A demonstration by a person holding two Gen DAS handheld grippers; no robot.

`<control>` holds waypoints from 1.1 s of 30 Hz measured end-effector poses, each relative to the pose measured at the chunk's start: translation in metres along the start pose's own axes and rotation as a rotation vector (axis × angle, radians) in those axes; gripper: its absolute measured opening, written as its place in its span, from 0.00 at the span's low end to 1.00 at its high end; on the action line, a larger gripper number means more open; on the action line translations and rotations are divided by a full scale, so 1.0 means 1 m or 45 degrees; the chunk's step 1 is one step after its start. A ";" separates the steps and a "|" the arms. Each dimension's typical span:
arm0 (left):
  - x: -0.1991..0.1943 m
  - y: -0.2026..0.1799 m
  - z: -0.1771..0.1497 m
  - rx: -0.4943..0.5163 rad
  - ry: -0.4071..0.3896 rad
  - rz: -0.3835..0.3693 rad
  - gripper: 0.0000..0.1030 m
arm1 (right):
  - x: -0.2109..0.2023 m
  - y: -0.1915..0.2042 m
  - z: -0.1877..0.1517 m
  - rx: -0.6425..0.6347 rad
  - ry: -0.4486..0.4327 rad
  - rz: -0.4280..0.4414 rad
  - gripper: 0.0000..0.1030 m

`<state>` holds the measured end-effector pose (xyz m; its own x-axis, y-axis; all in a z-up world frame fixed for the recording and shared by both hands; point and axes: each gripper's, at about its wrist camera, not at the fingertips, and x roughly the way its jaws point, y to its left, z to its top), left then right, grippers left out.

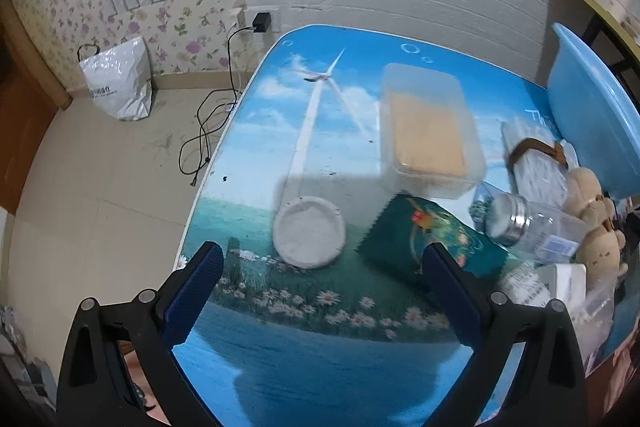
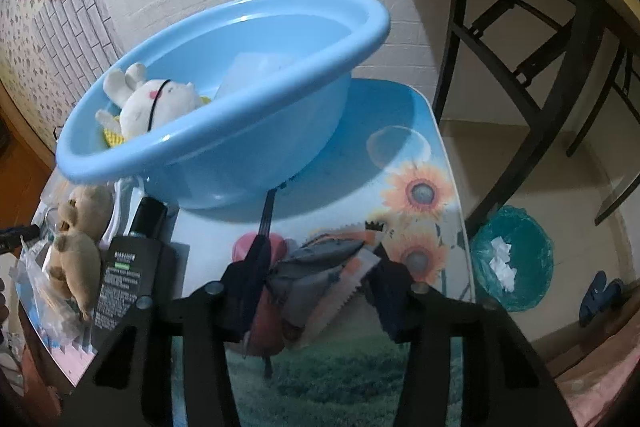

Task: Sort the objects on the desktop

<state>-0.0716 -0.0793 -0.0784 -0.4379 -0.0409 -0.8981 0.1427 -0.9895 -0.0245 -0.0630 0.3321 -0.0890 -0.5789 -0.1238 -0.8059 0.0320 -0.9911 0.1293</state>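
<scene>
Right gripper (image 2: 316,291), jaws closed on a grey-and-orange packet (image 2: 320,267) whose long axis crosses the jaws, held low over the table (image 2: 432,131) just before the blue basin (image 2: 224,147); left gripper (image 1: 320,279), fingers apart, holds nothing.

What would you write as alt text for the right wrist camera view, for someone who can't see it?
The right gripper has a crumpled grey and orange packet between its fingers, low over a picture-printed table. Behind it stands a light blue basin holding a white plush rabbit. A black bottle and a brown plush toy lie at the left.
</scene>
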 end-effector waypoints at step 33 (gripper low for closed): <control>0.004 0.006 0.005 0.032 -0.123 0.020 0.35 | 0.039 0.017 0.018 -0.083 0.043 -0.126 1.00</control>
<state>-0.0767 -0.0864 -0.0797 -0.5195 -0.0680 -0.8518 0.1282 -0.9918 0.0011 -0.0998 0.3117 -0.1073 -0.5542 -0.0259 -0.8320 0.0297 -0.9995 0.0113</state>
